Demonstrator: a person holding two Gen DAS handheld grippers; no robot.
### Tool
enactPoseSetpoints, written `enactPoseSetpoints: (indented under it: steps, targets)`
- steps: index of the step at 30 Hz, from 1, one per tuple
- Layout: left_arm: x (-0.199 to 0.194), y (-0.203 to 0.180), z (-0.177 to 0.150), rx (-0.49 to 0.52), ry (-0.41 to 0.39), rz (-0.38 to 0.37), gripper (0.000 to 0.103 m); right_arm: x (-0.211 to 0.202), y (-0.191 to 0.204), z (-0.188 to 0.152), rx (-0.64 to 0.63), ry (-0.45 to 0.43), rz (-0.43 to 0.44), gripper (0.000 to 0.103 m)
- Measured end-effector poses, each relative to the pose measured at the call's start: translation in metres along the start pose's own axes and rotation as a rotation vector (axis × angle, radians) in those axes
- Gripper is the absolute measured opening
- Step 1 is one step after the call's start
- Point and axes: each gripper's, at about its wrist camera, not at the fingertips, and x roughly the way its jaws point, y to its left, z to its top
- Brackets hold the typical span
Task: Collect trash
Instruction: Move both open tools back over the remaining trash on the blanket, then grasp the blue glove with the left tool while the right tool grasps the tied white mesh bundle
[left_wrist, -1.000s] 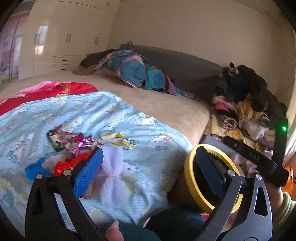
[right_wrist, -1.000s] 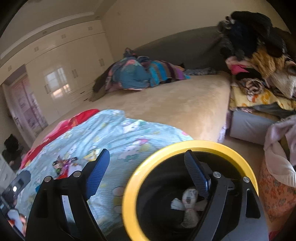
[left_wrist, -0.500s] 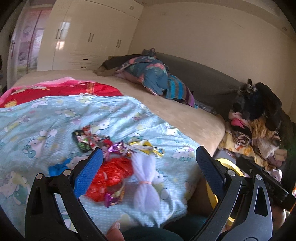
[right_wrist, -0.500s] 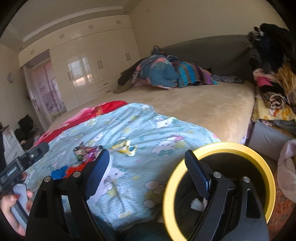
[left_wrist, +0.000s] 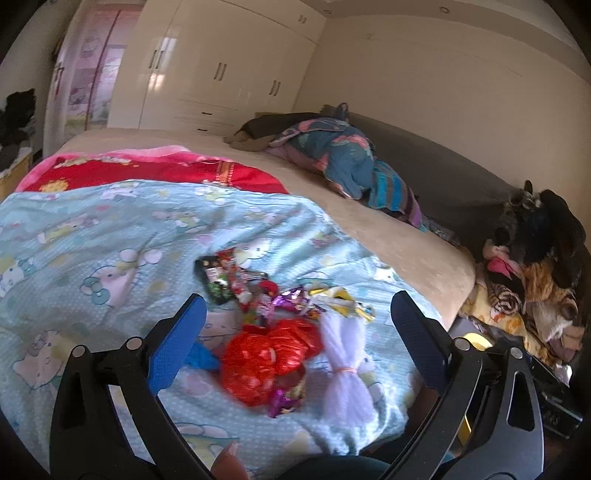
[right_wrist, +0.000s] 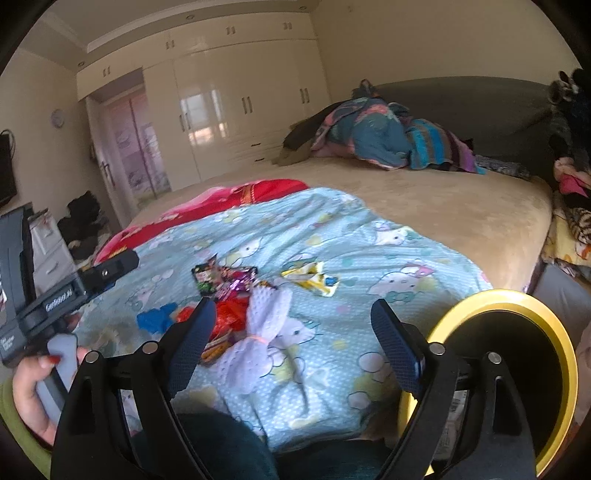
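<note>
A pile of trash lies on the light blue cartoon blanket (left_wrist: 92, 229) on the bed: a crumpled red foil wrapper (left_wrist: 266, 354), a white net bag tied with a band (left_wrist: 345, 373), a yellow wrapper (left_wrist: 343, 299), a dark snack packet (left_wrist: 216, 277), a blue scrap (left_wrist: 201, 360). My left gripper (left_wrist: 295, 339) is open and empty, above the red wrapper. My right gripper (right_wrist: 291, 343) is open and empty, near the white bag (right_wrist: 258, 332). The yellow-rimmed black bin (right_wrist: 517, 369) stands beside the bed at right.
Red blanket (left_wrist: 147, 171) and a bundle of blue clothes (left_wrist: 343, 158) lie farther back on the beige bed. A heap of clothes (left_wrist: 535, 266) sits to the right. White wardrobes (right_wrist: 236, 103) line the back wall. The left gripper's handle shows in the right wrist view (right_wrist: 55, 295).
Both grippers have swung left, away from the bin and over the bed. The trash pile now sits between the left fingers; the bin has slid to the right edge.
</note>
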Motion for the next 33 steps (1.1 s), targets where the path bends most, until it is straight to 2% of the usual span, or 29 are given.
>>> enactPoseSetpoints:
  steps: [13, 23, 28, 33]
  targets:
    - [-0.001, 0.048, 0.0, -0.075, 0.009, 0.097, 0.092, 0.035, 0.028, -0.005, -0.079, 0.087, 0.042, 0.085]
    - [0.02, 0.086, -0.018, -0.12, 0.09, 0.163, 0.092, 0.062, 0.034, -0.012, -0.092, 0.158, 0.058, 0.085]
    - [0.03, 0.097, -0.027, -0.15, 0.132, 0.162, 0.092, 0.079, 0.038, -0.016, -0.099, 0.201, 0.074, 0.086]
    - [0.038, 0.101, -0.035, -0.16, 0.167, 0.144, 0.077, 0.098, 0.042, -0.021, -0.101, 0.252, 0.079, 0.086]
